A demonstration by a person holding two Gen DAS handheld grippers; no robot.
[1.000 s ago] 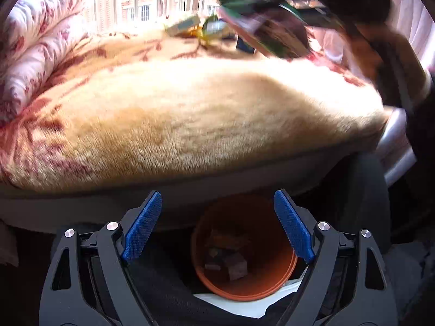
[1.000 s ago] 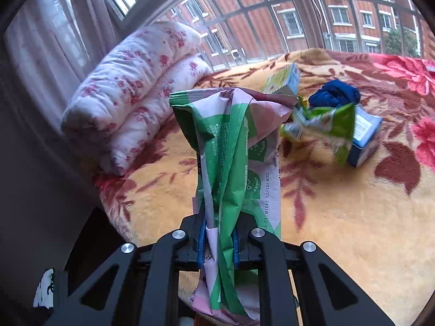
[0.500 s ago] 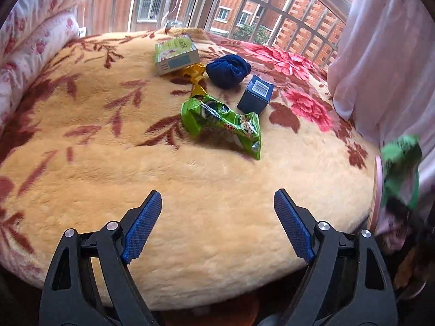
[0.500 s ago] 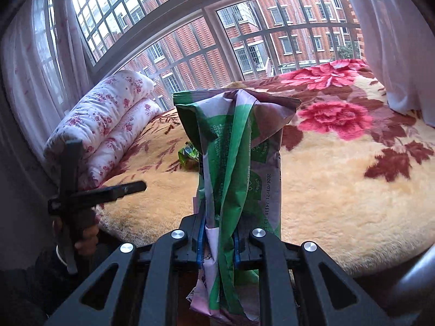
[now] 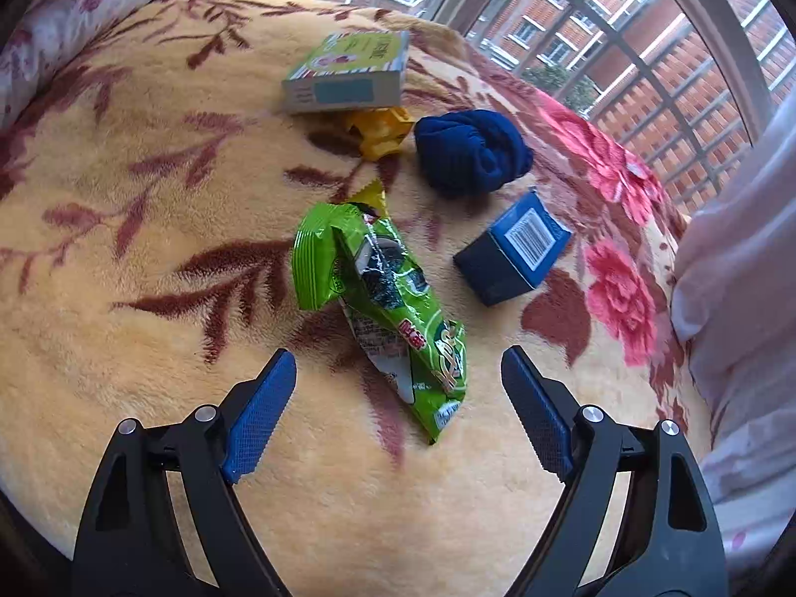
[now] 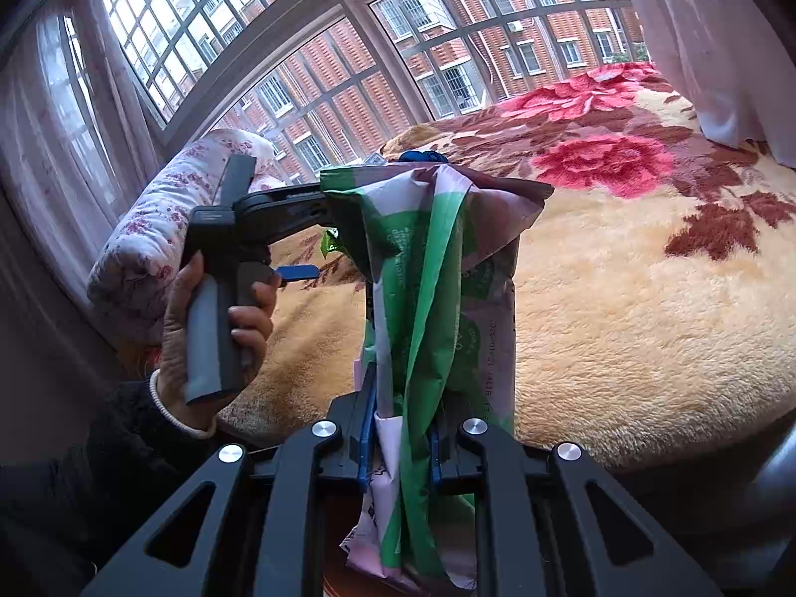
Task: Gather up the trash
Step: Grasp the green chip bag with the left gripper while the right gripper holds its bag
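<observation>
Left wrist view shows the left gripper (image 5: 398, 398) with its blue pads spread wide and nothing between them, hanging above a bright green snack wrapper (image 5: 383, 308) that lies crumpled on the blanket (image 5: 149, 298); whether the pads touch the plush cannot be told. Beyond the wrapper sit a dark blue box (image 5: 512, 253) with a barcode label, a rolled navy cloth (image 5: 472, 154), a small yellow wrapper (image 5: 380, 132) and a pale green carton (image 5: 348, 74), the yellow piece tucked against the carton's near edge. Right wrist view shows the right gripper (image 6: 398, 443) clamped tight on a green and pale pink bag (image 6: 433, 298), which stands up out of the jaws and droops below them. To its left, a hand (image 6: 209, 328) in a dark sleeve grips the handle of the other gripper, held over the bed's edge. The surface is a plush cream blanket with brown leaves and large pink flowers, a floral quilt roll (image 6: 164, 229) at one side, sheer curtains (image 6: 696, 25), and gridded windows (image 6: 348, 49) facing red-brick buildings.
</observation>
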